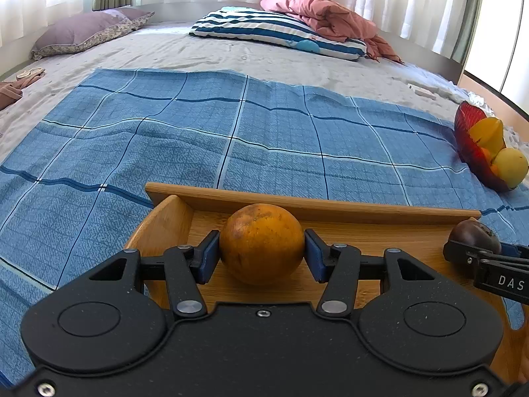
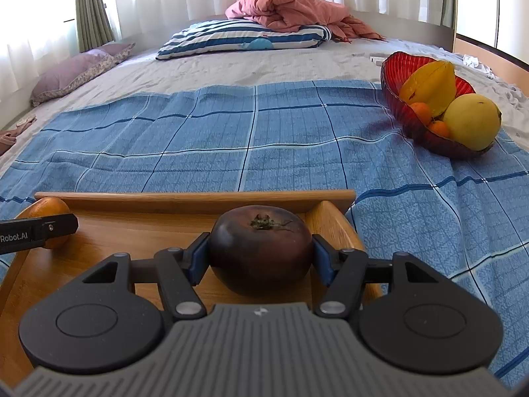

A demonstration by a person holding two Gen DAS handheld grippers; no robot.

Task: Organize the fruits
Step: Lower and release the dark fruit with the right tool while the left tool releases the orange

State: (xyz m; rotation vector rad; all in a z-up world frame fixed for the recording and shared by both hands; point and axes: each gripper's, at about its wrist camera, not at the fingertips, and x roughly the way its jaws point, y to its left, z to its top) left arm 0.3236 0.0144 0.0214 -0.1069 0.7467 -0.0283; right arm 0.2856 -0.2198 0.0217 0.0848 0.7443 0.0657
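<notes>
L gripper (image 1: 262, 255) is clamping the orange (image 1: 262, 243) & R gripper (image 2: 261, 258) is clamping the dark purple fruit (image 2: 261, 249), both w/ pads tight, over wooden tray (image 2: 185, 198).

The right gripper (image 2: 261, 258) grips a dark purple fruit (image 2: 260, 251) over the wooden tray (image 2: 195, 197).

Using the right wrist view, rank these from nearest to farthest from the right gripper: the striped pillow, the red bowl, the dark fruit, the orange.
1. dark fruit: between the right gripper jaws, on the wooden tray.
2. orange: at the tray's left end.
3. red bowl: ahead to the right, on the blue cloth.
4. striped pillow: far back on the bed.
</notes>
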